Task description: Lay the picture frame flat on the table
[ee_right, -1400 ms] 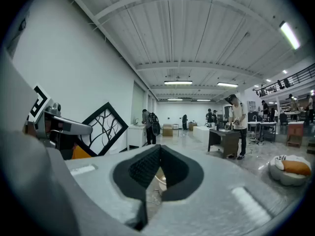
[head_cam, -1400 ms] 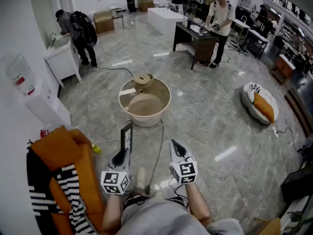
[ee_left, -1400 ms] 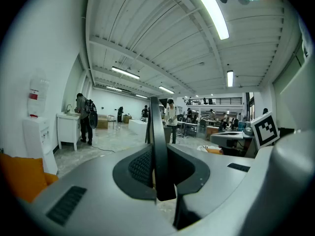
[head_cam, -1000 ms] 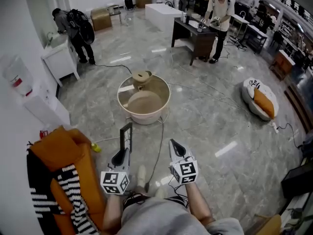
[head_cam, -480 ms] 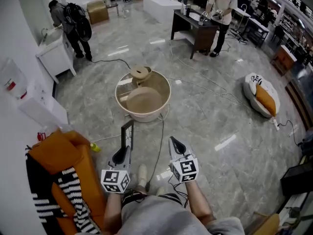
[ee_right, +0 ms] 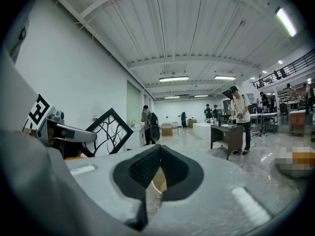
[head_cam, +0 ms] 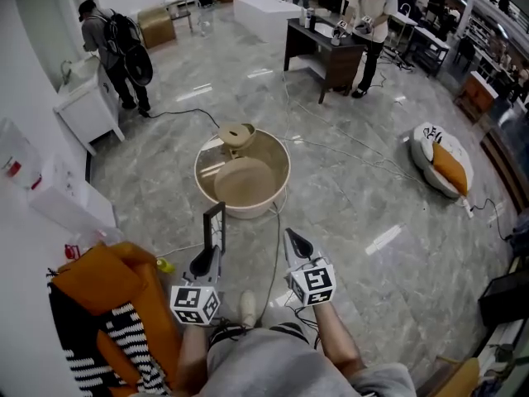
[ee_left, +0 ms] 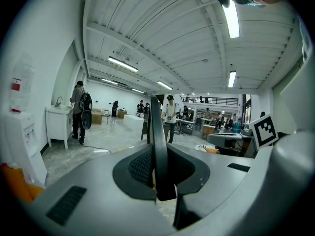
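A black picture frame (head_cam: 214, 227) stands upright, pinched at its lower edge by my left gripper (head_cam: 204, 262), which is shut on it. In the left gripper view the frame (ee_left: 156, 132) shows edge-on between the jaws (ee_left: 159, 157). From the right gripper view the frame (ee_right: 109, 132) shows a black branch pattern beside the left gripper (ee_right: 63, 132). My right gripper (head_cam: 296, 243) hangs level with the left one, shut and holding nothing (ee_right: 158, 149). The round beige table (head_cam: 278, 162) stands on the floor ahead of both grippers, with a small wooden object (head_cam: 235, 132) at its far rim.
An orange armchair (head_cam: 111, 288) with a striped cloth is close at left. Cables (head_cam: 274, 246) cross the floor towards the table. A white cabinet (head_cam: 81, 106) with a person (head_cam: 116, 44) stands far left, a dark desk (head_cam: 324, 56) behind, and a cushion (head_cam: 442, 168) at right.
The head view has drifted a little, and the room's far end sits higher in the picture. Both grippers and the frame keep the same pose.
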A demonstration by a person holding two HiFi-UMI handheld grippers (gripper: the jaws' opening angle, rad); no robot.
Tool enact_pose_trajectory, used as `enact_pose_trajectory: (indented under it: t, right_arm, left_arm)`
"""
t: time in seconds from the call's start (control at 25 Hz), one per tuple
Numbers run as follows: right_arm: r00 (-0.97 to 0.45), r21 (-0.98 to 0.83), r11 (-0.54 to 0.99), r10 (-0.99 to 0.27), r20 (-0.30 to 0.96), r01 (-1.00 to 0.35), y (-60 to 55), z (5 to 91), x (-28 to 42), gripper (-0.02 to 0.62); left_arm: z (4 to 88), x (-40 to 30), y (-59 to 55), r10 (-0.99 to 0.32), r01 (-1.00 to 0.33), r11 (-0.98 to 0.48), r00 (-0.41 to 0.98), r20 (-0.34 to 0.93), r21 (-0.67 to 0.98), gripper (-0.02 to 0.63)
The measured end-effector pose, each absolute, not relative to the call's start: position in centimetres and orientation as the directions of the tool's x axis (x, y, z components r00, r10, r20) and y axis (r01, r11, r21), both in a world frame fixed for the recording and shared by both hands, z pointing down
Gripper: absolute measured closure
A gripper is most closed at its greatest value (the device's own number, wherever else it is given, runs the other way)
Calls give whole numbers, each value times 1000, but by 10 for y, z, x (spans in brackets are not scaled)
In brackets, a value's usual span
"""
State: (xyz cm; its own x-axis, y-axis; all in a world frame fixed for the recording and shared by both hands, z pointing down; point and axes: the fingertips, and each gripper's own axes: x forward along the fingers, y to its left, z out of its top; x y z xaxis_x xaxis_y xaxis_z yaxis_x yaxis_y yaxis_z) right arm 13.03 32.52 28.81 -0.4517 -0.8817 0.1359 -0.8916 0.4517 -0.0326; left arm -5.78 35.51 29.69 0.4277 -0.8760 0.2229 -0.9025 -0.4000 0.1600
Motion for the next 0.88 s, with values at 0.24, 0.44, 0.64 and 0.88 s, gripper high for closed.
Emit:
enact_pose_trajectory:
  t: [0.24, 0.44, 0.64, 0.88]
  right_arm:
    - [-434, -27, 434, -890, 139, -900, 295, 286, 111, 597]
    - [-412, -23, 413, -900, 141, -910, 273, 287, 96, 597]
    - [-395, -35, 394, -908, 143, -918, 256, 293, 84, 597]
    - [-400, -34, 400, -903, 157, -916, 239, 301, 67, 597]
  left_arm:
    - [293, -80, 320, -872, -896, -415, 442, 211, 160, 545]
    - [292, -100, 294, -866, -888, -431, 456, 203, 157, 545]
    - [292, -115, 273, -863, -884, -443, 465, 196, 148, 545]
    - [303, -132, 254, -865, -888, -428, 456, 210, 165, 545]
